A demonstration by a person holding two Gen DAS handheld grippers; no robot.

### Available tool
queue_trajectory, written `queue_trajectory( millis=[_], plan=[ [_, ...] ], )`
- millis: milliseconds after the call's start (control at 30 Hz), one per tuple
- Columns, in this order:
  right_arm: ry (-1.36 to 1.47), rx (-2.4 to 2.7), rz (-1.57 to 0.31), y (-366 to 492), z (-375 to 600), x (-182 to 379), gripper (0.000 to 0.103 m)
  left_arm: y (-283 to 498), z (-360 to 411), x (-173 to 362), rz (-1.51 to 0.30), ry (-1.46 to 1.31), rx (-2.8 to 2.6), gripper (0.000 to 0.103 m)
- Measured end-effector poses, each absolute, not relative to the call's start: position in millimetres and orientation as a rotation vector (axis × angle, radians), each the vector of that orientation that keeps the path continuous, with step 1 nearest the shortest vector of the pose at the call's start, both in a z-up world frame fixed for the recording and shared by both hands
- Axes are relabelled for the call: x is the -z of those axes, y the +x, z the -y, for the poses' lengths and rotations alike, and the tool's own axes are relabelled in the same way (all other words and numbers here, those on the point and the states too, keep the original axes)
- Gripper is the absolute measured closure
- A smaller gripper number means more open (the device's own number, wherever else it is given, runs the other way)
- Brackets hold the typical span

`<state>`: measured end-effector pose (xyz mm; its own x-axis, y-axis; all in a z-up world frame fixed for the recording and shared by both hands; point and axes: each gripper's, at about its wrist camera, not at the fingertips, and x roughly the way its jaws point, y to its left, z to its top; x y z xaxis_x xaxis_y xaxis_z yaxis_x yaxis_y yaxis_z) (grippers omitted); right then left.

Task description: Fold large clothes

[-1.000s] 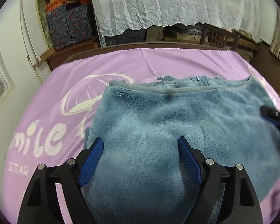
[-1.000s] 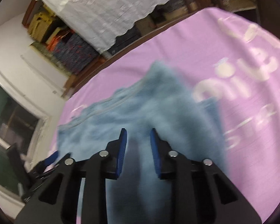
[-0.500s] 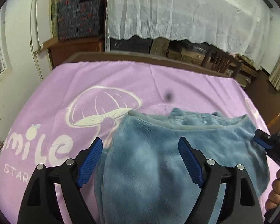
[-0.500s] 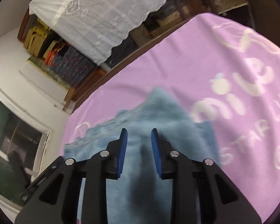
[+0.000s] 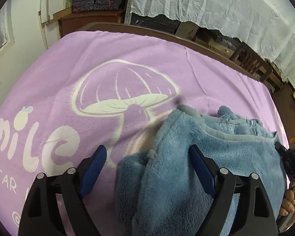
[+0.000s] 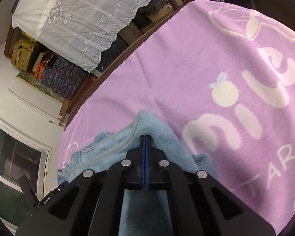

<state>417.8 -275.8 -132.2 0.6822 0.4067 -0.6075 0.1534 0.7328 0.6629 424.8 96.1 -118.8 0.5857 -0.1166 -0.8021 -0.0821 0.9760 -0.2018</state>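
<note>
The fleece garment (image 5: pixel 186 177) lies on the blanket (image 5: pixel 127 63), right of its mushroom print (image 5: pixel 125 90).

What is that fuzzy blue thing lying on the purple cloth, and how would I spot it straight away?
Look at the big purple blanket printed with a white mushroom and the word "smile". Just right of the mushroom lies a bunched blue fleece garment with a grey trimmed edge. It is the only plush, blue item on the blanket; the right tool is shut on its edge.
</note>
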Motion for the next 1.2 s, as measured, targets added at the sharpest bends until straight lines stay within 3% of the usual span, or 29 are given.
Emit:
queue_trajectory(
  millis=[133,200,467,800,867,900,967,1200],
  plan=[
    [0.702,-0.121,-0.794,407.4,280.3,119.9,0.096,410.1,-93.6,98.3,-0.885,-0.208,0.005,0.022],
    [0.694,-0.151,-0.773,401.8,275.6,108.2,0.086,400.3,-84.7,84.1,-0.841,-0.179,0.022,0.022],
    [0.671,-0.411,-0.763,357.0,222.0,62.7,0.082,345.5,-19.6,46.4,-0.760,-0.036,0.183,0.022],
    [0.576,-0.453,-0.854,282.0,200.1,93.8,0.074,293.5,-2.9,94.0,-0.843,0.069,0.168,0.021],
    [0.588,-0.396,-0.888,279.0,212.3,111.9,0.081,294.6,-11.7,110.3,-0.870,0.068,0.157,0.018],
    [0.609,-0.383,-0.898,279.2,220.4,118.8,0.094,293.7,-13.7,111.9,-0.865,0.067,0.165,0.018],
    [0.687,-0.372,-0.914,278.4,242.5,128.9,0.103,294.3,-12.3,112.3,-0.860,0.081,0.157,0.016],
    [0.803,-0.292,-0.878,269.5,284.1,142.6,0.103,293.1,-13.2,116.2,-0.851,0.101,0.142,0.013]
  ],
)
